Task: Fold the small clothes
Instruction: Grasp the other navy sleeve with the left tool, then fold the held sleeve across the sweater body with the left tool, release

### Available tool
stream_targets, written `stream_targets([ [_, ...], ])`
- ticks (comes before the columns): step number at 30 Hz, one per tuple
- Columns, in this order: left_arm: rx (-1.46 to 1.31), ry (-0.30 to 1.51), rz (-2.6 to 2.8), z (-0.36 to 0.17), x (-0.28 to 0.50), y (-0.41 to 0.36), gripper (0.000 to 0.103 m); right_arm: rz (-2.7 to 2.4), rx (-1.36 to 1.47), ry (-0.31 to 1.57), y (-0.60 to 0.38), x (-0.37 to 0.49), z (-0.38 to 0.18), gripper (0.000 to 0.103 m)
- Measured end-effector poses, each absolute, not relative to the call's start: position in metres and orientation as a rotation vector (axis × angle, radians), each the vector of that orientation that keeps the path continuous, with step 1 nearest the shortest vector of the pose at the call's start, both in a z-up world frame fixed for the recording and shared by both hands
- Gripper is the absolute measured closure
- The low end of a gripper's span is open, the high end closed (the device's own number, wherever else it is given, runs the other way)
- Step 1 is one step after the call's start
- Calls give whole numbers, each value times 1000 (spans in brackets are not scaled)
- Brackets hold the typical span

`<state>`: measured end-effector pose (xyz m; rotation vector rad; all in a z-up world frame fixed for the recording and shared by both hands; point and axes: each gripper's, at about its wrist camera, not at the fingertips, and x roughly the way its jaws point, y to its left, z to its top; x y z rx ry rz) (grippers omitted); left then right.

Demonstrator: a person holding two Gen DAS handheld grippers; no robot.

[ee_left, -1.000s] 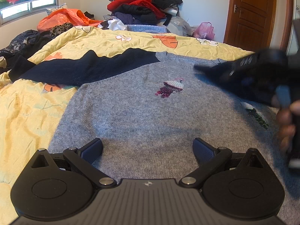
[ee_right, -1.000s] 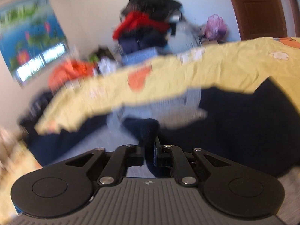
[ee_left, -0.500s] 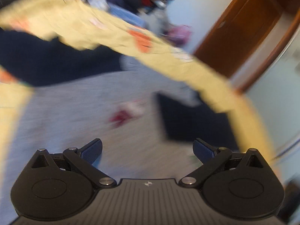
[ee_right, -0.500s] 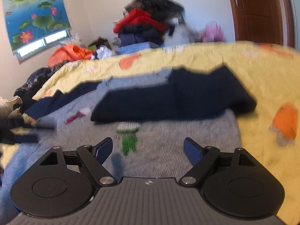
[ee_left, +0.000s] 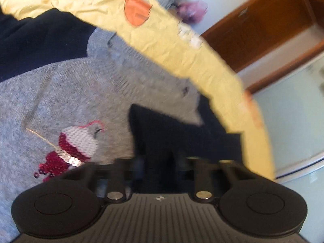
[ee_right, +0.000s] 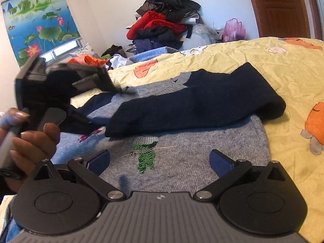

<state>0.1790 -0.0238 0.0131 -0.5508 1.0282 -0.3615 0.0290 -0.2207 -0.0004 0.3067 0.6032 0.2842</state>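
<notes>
A grey knit sweater [ee_right: 202, 162] with navy sleeves lies flat on a yellow quilt [ee_right: 273, 66]. Its right navy sleeve [ee_right: 202, 105] is folded across the chest above a green sequin figure [ee_right: 144, 151]. My right gripper [ee_right: 160, 160] is open and empty, low over the sweater's body. In the left wrist view my left gripper [ee_left: 160, 162] is shut on the cuff end of that navy sleeve [ee_left: 182, 133], next to a red sequin figure [ee_left: 70, 147] on the grey sweater [ee_left: 60, 101]. The left gripper also shows blurred in the right wrist view [ee_right: 66, 93].
A pile of red, black and navy clothes [ee_right: 162, 26] and a pink bag [ee_right: 233, 29] sit beyond the bed. A wooden door [ee_right: 281, 8] is at the right. More clothes [ee_right: 95, 58] lie along the bed's far left edge.
My right gripper let go of the navy sleeve after laying it across the chest and drew back open. My left gripper swung right and closed on the sleeve's cuff end.
</notes>
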Motion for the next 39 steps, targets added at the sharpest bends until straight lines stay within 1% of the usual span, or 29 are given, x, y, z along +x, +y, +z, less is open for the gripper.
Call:
stream_targets([
  [1,-524,1018,-363,15,178,-26,87,286,312,602,-221,28,0,1],
  [2,-497,1010,-359,17,177,-27,93,287,318,601,-222,28,0,1],
  [5,-403,958,-343,27,170,-32,96,289,327,599,-222,26,1,1],
  [8,-314,871,-323,45,161,-27,96,288,329,599,-222,25,1,0],
  [11,-296,815,-275,60,151,1,96,288,330,599,-222,24,2,0],
  [13,-310,820,-236,58,149,23,96,289,330,599,-222,24,2,0],
  [17,-307,880,-155,38,149,57,96,288,329,600,-222,24,2,0],
  [20,-316,876,-154,24,145,66,96,286,324,601,-222,23,3,0],
  [24,-313,854,-106,35,135,62,93,278,303,605,-218,22,5,1],
  [25,-297,829,-85,40,132,56,92,275,290,604,-217,22,8,1],
  [27,-231,703,-52,58,116,49,91,278,264,567,-216,25,22,1],
  [28,-188,632,-62,66,109,44,87,279,255,532,-217,28,31,1],
  [29,-149,587,-85,70,105,37,74,270,255,501,-219,34,40,1],
  [30,-116,579,-120,70,107,30,62,256,264,485,-221,46,46,0],
  [31,-97,596,-143,67,112,22,35,239,276,490,-223,62,51,0],
  [32,-95,611,-148,61,118,16,29,220,287,513,-223,81,52,0],
  [33,-100,630,-147,54,124,11,30,199,301,544,-222,101,51,1],
  [37,-109,766,-140,20,150,2,30,147,317,668,-214,160,27,1],
  [39,-66,734,-165,14,147,0,28,111,226,712,-206,167,8,0],
])
